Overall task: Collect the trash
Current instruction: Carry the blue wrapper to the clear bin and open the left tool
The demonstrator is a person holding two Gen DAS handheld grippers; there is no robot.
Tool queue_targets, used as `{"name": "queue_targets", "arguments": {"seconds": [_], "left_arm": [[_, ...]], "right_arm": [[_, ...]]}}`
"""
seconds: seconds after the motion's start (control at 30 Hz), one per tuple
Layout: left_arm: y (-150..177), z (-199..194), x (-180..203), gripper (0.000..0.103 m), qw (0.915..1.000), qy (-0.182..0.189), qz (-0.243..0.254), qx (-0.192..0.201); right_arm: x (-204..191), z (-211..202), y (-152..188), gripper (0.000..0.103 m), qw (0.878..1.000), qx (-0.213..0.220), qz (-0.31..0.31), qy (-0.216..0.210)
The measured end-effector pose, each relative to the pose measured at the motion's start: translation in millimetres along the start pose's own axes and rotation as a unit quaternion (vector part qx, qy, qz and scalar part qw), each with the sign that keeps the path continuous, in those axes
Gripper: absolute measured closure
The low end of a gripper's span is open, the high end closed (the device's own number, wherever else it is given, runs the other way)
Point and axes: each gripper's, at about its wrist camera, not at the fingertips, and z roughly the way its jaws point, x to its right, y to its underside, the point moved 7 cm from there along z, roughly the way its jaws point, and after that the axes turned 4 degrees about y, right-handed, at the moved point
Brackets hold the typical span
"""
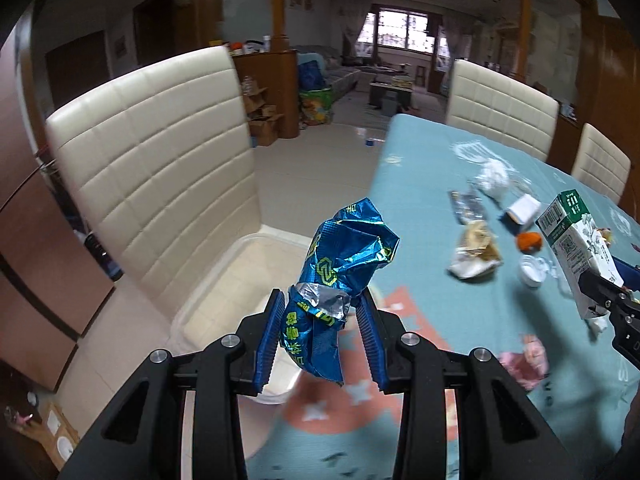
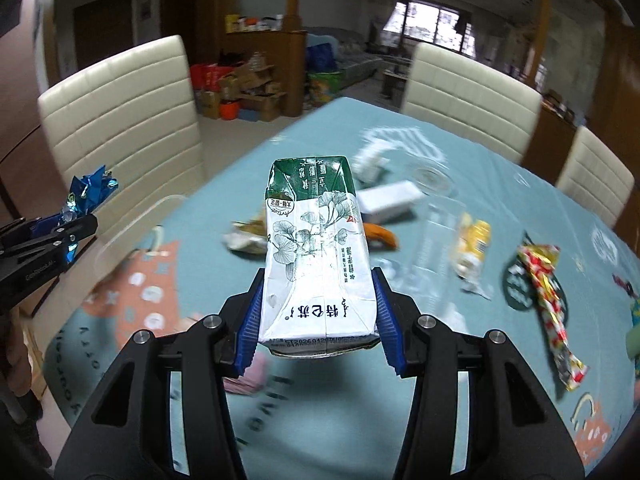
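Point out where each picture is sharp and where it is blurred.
Left wrist view: the blue wrapper in the left tongs is sharp, the tablecloth below smears. Right wrist view: the milk carton in the right tongs is crisp, the litter behind streaks; both bow at the edges.

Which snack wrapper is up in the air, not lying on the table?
The crumpled blue wrapper, pinched in the left gripper. The red-and-yellow wrapper lies flat on the tablecloth.

Milk carton [image 2: 316, 248] printed upside down with "特仑苏", date code along its bottom edge only partly legible
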Motion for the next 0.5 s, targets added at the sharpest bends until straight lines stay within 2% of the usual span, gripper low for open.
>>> {"name": "queue_targets", "arguments": {"seconds": [0.3, 0.5], "left_arm": [[1.8, 12.4, -69.5, 0.066, 0.9984, -0.042, -0.036, -0.01], [-7.8, 27.4, -79.2, 0.061, 0.9988, -0.033, -0.034, -0.005]], "right_arm": [[-92.9, 12.5, -27.8, 0.052, 0.996, -0.001, -0.063, -0.055], [-122.4, 28.1, -40.7, 0.052, 0.995, -0.002, -0.079, -0.065]]}}
